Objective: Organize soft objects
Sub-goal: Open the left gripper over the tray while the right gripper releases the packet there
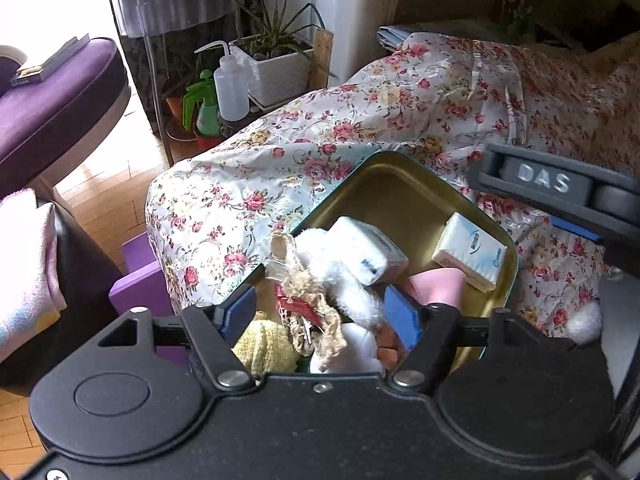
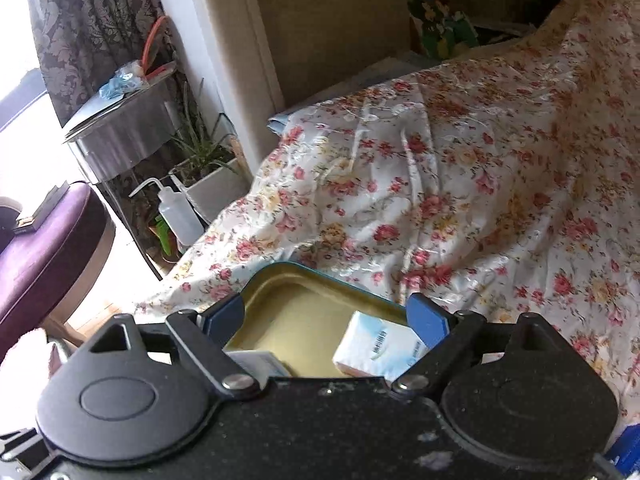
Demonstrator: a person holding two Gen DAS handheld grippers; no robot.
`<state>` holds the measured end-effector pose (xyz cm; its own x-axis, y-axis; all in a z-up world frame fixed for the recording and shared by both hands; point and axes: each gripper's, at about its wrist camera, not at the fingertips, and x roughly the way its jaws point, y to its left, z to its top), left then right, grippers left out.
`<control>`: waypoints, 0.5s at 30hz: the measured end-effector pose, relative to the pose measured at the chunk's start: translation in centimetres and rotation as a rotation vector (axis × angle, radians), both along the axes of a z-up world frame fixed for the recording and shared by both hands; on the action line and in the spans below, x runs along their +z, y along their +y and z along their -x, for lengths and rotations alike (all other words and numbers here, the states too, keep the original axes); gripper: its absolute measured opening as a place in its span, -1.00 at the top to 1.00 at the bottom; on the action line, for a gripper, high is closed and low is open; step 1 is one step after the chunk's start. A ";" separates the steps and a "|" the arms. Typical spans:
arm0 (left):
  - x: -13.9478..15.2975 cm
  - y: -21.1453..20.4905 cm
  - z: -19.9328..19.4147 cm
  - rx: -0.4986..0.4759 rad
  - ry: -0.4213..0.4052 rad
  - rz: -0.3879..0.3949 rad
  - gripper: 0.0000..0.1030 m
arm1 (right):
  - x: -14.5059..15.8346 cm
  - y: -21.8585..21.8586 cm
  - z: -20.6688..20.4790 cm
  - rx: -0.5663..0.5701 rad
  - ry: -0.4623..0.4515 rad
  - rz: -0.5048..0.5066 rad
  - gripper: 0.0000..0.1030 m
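Now the scruffy white plush toy with burlap ears sits in the gold-lined rectangular metal tin, right between the left gripper's blue fingers, which stand apart and press nothing: a drop-off, by the look of it. Beyond the fingertips lie two white tissue packs. Over the same tin hovers the right gripper, open, empty. Next: lift clear and hunt for another soft item.
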<state>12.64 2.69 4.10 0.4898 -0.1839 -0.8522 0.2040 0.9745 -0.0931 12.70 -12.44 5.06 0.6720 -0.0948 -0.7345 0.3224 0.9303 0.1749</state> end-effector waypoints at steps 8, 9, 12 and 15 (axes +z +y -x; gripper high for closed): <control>0.3 0.5 0.3 0.017 0.003 -0.006 -0.33 | -0.1 -1.5 2.6 -0.030 0.048 0.015 -0.73; 0.4 0.5 0.4 0.015 0.005 -0.003 -0.33 | -0.1 -1.7 3.0 -0.031 0.058 0.017 -0.73; 0.6 0.5 0.7 0.001 0.010 -0.003 -0.34 | -0.4 -2.1 4.5 -0.022 0.082 0.024 -0.75; 0.7 0.3 1.1 -0.026 0.016 -0.001 -0.34 | -0.5 -2.1 6.2 -0.013 0.103 0.033 -0.77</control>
<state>11.51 2.94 4.81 0.4714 -0.1954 -0.8600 0.2275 0.9691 -0.0954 6.46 -14.57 4.57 0.5917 -0.1285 -0.7959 0.3494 0.9306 0.1094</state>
